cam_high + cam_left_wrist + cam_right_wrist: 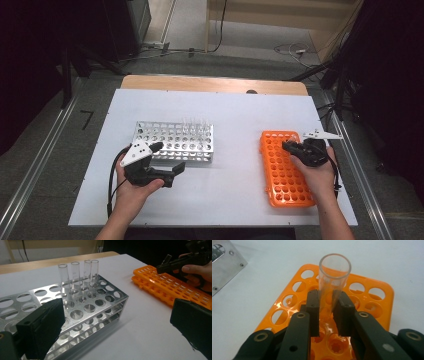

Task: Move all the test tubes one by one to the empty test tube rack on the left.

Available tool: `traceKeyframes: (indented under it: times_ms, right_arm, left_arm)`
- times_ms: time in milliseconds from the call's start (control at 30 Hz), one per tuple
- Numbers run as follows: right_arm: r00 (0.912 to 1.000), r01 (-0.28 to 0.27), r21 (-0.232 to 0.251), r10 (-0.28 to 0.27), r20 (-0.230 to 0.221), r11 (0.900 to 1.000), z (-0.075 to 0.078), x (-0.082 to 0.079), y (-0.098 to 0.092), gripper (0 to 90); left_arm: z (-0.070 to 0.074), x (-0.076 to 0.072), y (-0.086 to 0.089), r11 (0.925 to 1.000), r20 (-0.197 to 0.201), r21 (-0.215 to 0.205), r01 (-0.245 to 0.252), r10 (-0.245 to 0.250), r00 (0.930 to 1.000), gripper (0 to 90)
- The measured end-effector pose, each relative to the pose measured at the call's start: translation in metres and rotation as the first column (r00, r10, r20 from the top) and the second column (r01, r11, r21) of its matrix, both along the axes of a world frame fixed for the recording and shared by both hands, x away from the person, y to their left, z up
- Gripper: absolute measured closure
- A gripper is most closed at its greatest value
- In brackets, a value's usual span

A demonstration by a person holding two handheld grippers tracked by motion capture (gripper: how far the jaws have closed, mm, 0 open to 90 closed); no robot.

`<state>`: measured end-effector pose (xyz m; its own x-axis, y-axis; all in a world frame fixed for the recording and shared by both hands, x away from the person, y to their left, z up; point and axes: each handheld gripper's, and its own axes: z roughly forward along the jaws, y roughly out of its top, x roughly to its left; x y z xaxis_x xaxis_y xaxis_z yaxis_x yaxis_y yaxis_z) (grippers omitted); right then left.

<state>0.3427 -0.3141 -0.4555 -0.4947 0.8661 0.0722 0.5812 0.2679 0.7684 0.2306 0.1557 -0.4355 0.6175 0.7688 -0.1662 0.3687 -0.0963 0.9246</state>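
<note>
Right now the right gripper (325,306) is clenched on a clear glass test tube (333,280), its black pads pressing the tube's sides just below the rim. That tube stands upright over a far hole of the flat orange plastic rack (285,170), which lies on the right of the white desk (235,125); whether its foot is seated in a hole or lifted clear, I cannot tell.

The left gripper (115,325) is released, jaws standing wide apart with nothing between them, hovering just near of the silver perforated metal rack (175,141) on the left. Four more clear tubes (77,275) stand together at that rack's far right corner.

Judging by this, the work looks like moving tubes between the two racks, one at a time. One tube is at the orange rack, and four wait in the metal one. Most of the job seems left to do, though which way the tubes travel cannot be read from the layout.
</note>
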Motion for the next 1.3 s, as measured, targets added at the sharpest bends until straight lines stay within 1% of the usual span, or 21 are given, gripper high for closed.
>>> traceKeyframes:
  times_ms: [100, 233, 333, 433, 500, 567, 633, 700, 767, 867, 1000, 1067, 1133, 1300]
  right_arm:
    - [0.9999, -0.003, 0.031, 0.002, 0.014, 1.000, 0.005, -0.003, -0.004, 73.4]
    - [0.9983, -0.025, 0.073, 0.021, 0.054, 0.997, 0.016, -0.008, -0.008, 73.4]
    - [0.9967, -0.042, 0.081, 0.036, 0.072, 0.996, 0.024, -0.012, -0.006, 73.4]
    - [0.9950, -0.068, 0.085, 0.061, 0.079, 0.994, 0.030, -0.017, 0.000, 73.4]
    - [0.9930, -0.089, 0.090, 0.082, 0.085, 0.992, 0.033, -0.019, 0.005, 73.4]
    - [0.9911, -0.110, 0.105, 0.101, 0.087, 0.988, 0.035, -0.021, 0.010, 73.4]
    - [0.9878, -0.134, 0.109, 0.123, 0.095, 0.985, 0.037, -0.023, 0.015, 73.4]
    - [0.9849, -0.158, 0.124, 0.147, 0.091, 0.980, 0.039, -0.025, 0.020, 73.3]
    - [0.9824, -0.176, 0.129, 0.165, 0.087, 0.976, 0.040, -0.027, 0.025, 73.3]
    - [0.9774, -0.204, 0.138, 0.194, 0.085, 0.969, 0.041, -0.030, 0.031, 73.4]
    - [0.9692, -0.241, 0.131, 0.231, 0.084, 0.962, 0.042, -0.035, 0.044, 73.4]
    - [0.9627, -0.265, 0.128, 0.254, 0.092, 0.956, 0.043, -0.037, 0.051, 73.4]
    - [0.9550, -0.291, 0.130, 0.280, 0.097, 0.948, 0.043, -0.039, 0.057, 73.3]
    - [0.9410, -0.336, 0.133, 0.325, 0.092, 0.933, 0.043, -0.045, 0.072, 73.4]
  left_arm:
    - [0.000, 0.000, -0.001, 1.0000, 0.004, 0.004, 0.004, -0.004, 1.0000, 0.0]
    - [0.001, 0.000, -0.002, 0.9997, 0.005, 0.000, 0.023, -0.023, 0.9997, 0.5]
    - [0.002, 0.000, -0.002, 0.9996, 0.006, 0.000, 0.029, -0.029, 0.9996, 0.5]
    - [0.003, -0.001, -0.002, 0.9993, 0.010, -0.013, 0.035, -0.034, 0.9994, 0.5]
    - [0.003, -0.001, -0.002, 0.9991, 0.012, -0.007, 0.042, -0.042, 0.9991, 0.4]
    - [0.004, -0.002, -0.002, 0.9989, 0.014, -0.008, 0.046, -0.046, 0.9988, 0.5]
    - [0.004, -0.002, -0.003, 0.9987, 0.011, -0.010, 0.049, -0.049, 0.9987, 0.4]
    - [0.004, -0.002, -0.003, 0.9984, 0.010, -0.015, 0.055, -0.054, 0.9985, 0.4]
    - [0.004, -0.002, -0.004, 0.9981, 0.010, -0.015, 0.060, -0.060, 0.9982, 0.5]
    - [0.004, -0.003, -0.005, 0.9980, 0.019, -0.013, 0.062, -0.062, 0.9979, 0.6]
    - [0.006, -0.004, -0.006, 0.9976, 0.023, -0.014, 0.068, -0.068, 0.9974, 0.6]
    - [0.007, -0.004, -0.007, 0.9973, 0.025, -0.014, 0.072, -0.072, 0.9971, 0.6]
    - [0.007, -0.005, -0.009, 0.9972, 0.025, -0.017, 0.073, -0.073, 0.9970, 0.7]
    - [0.009, -0.005, -0.012, 0.9960, 0.031, -0.028, 0.084, -0.084, 0.9960, 1.9]
